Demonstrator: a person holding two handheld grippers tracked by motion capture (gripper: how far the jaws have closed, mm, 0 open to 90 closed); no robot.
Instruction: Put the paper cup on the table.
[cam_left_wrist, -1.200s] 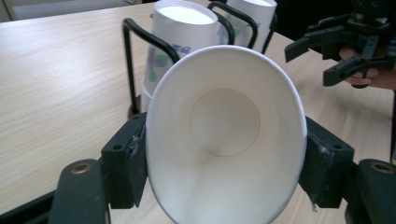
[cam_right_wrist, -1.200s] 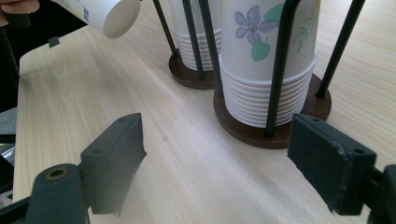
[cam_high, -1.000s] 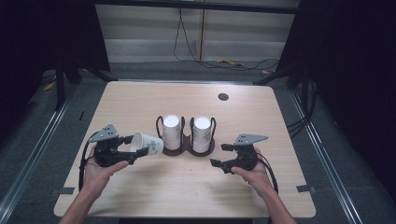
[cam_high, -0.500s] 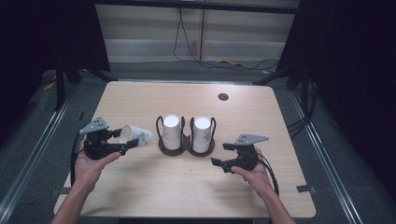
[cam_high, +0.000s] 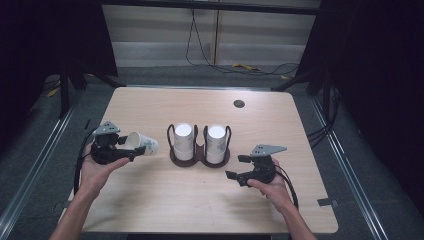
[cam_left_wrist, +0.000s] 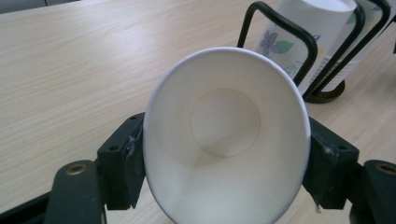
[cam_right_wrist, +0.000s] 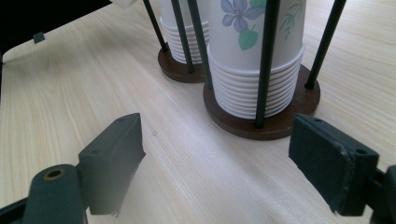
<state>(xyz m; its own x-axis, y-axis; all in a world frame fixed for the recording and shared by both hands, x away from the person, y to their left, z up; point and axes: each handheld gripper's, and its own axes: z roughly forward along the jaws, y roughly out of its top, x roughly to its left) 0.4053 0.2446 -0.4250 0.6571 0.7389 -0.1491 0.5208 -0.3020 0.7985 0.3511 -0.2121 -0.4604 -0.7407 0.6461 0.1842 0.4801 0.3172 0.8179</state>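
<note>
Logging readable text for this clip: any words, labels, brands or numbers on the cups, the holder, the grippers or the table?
None can be read.
Stacked cups: a printed blue flower with green leaves, no lettering.
Held cup in the left gripper: plain white inside, no print showing.
Cup holder, right gripper and table: no markings visible.

Black grippers (cam_high: 131, 150), grey triangular plates (cam_high: 268, 149)

My high view looked forward and down over the table (cam_high: 210, 195); both gripper views sat low and close, sharing the cup holder (cam_left_wrist: 322, 70) upper right.
</note>
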